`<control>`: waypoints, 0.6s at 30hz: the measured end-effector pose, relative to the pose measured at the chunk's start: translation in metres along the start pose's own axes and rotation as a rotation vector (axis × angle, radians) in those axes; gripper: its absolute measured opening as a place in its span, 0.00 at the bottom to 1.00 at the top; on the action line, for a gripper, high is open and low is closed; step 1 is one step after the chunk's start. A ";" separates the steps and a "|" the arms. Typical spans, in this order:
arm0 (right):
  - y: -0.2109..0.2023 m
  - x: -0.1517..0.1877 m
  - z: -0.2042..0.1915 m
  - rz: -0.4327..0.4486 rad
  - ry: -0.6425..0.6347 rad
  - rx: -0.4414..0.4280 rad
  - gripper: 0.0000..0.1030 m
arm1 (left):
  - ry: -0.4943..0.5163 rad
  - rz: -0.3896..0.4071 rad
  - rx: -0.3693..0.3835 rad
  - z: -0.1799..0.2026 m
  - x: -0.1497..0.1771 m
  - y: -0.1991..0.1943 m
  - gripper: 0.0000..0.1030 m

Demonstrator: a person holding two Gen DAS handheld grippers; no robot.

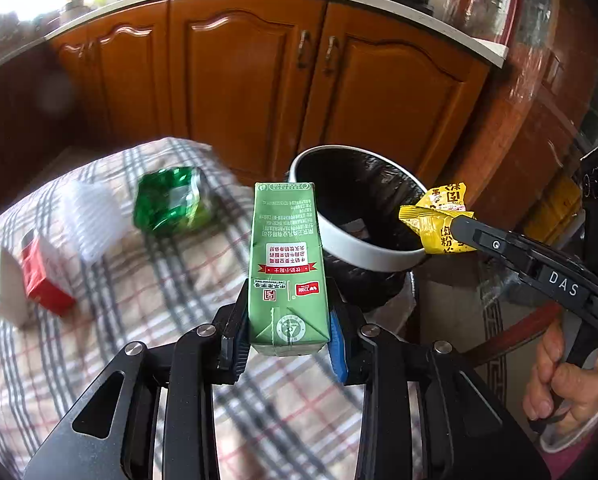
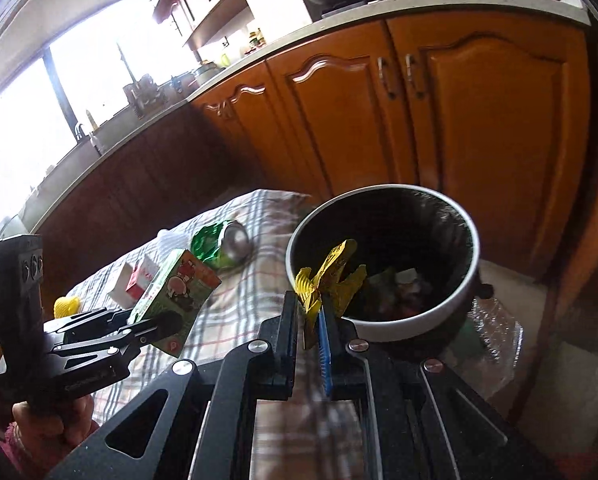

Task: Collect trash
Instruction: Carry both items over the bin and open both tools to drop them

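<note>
Plaid tablecloth [image 1: 159, 360] (wooden cabinets [image 1: 239, 80] behind)

**What you can actually read here: not much**

The clearest one is "DAS" in white capitals on the black body of the right hand-held gripper [image 1: 455, 228], seen from the left wrist view.

The green drink carton [image 1: 286, 268] is covered in printed Chinese text, upside down to the camera, with a red banner across it, a small red brand logo and a round recycling-style mark near the bottom. It's too small for me to make out.

The yellow wrapper [image 1: 439, 216] has bold black Chinese characters, crumpled, only partly legible.
</note>
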State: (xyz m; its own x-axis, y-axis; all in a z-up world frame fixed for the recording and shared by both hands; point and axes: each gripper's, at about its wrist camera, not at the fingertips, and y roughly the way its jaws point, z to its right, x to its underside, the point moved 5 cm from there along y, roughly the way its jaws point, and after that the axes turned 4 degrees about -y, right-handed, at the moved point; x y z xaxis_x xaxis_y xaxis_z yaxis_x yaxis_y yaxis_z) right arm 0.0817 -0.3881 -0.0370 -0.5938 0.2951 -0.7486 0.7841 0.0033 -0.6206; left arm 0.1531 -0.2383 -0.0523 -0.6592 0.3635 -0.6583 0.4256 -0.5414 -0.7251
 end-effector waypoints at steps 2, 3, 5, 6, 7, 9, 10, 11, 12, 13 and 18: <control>-0.002 -0.002 0.006 0.006 0.005 0.007 0.09 | 0.012 -0.003 0.001 0.006 -0.005 0.004 0.29; -0.003 -0.003 0.010 0.008 0.009 0.012 0.09 | 0.017 -0.003 0.000 0.008 -0.007 0.006 0.29; -0.004 -0.004 0.016 0.012 0.017 0.016 0.09 | 0.024 -0.005 0.005 0.011 -0.012 0.009 0.29; -0.005 -0.005 0.019 0.014 0.020 0.019 0.09 | 0.028 -0.006 0.006 0.013 -0.014 0.011 0.29; -0.005 -0.007 0.022 0.015 0.024 0.022 0.09 | 0.032 -0.006 0.005 0.015 -0.016 0.013 0.29; -0.004 -0.009 0.027 0.016 0.028 0.025 0.09 | 0.040 -0.008 0.007 0.021 -0.021 0.017 0.29; -0.004 -0.010 0.030 0.016 0.030 0.028 0.09 | 0.040 -0.012 0.010 0.023 -0.024 0.020 0.29; -0.003 -0.011 0.031 0.015 0.031 0.029 0.09 | 0.038 -0.018 0.016 0.025 -0.026 0.023 0.29; -0.002 -0.013 0.034 0.014 0.033 0.031 0.09 | 0.034 -0.024 0.024 0.027 -0.029 0.026 0.29; -0.001 -0.015 0.035 0.013 0.034 0.033 0.09 | 0.032 -0.028 0.027 0.028 -0.032 0.029 0.29; 0.006 -0.022 0.049 0.007 0.042 0.047 0.09 | 0.044 -0.038 0.031 0.038 -0.047 0.041 0.29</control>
State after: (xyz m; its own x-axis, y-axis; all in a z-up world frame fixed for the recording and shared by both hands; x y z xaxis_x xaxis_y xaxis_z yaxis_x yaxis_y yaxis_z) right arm 0.0905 -0.4412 -0.0352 -0.5795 0.3351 -0.7429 0.7782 -0.0431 -0.6265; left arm 0.1782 -0.3062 -0.0438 -0.6462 0.4171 -0.6391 0.3806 -0.5497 -0.7436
